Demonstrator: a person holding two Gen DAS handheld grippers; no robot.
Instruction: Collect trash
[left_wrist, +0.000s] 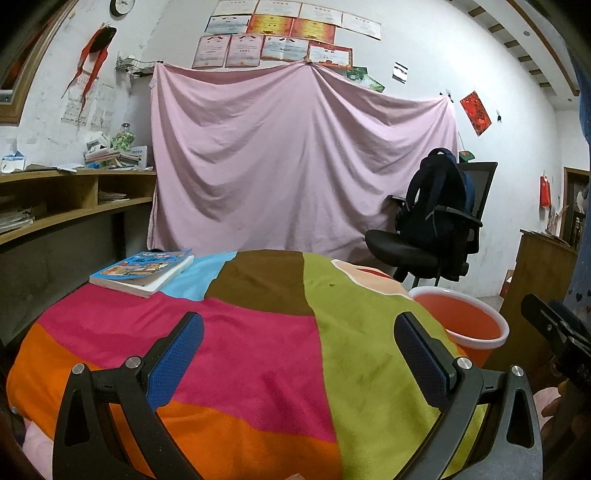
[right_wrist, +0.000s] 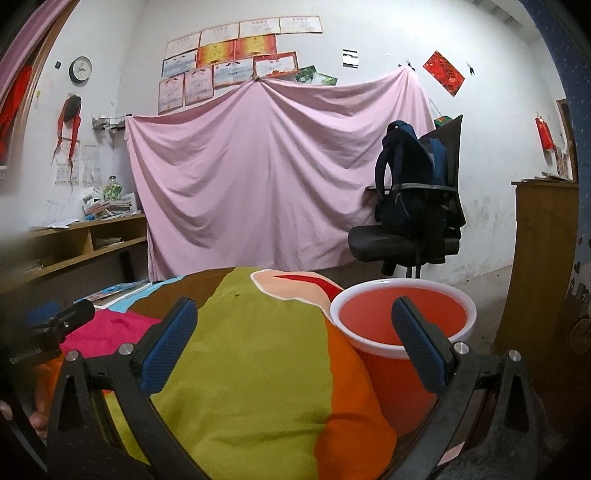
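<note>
Surface: multicoloured blanket (left_wrist: 258, 332); book (left_wrist: 142, 271) far left
Bin: red bucket (right_wrist: 402, 317) at right edge
Left gripper (left_wrist: 299, 354): wide open, empty
Right gripper (right_wrist: 295, 339): wide open, empty

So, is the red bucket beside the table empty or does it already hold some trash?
Cannot tell fully. The red bucket stands upright and its visible inner wall is bare, but the rim hides the bottom in both views.

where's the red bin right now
The red bin stands on the floor at the right edge of the colourful blanket, in front of the office chair, seen in both views.
</note>
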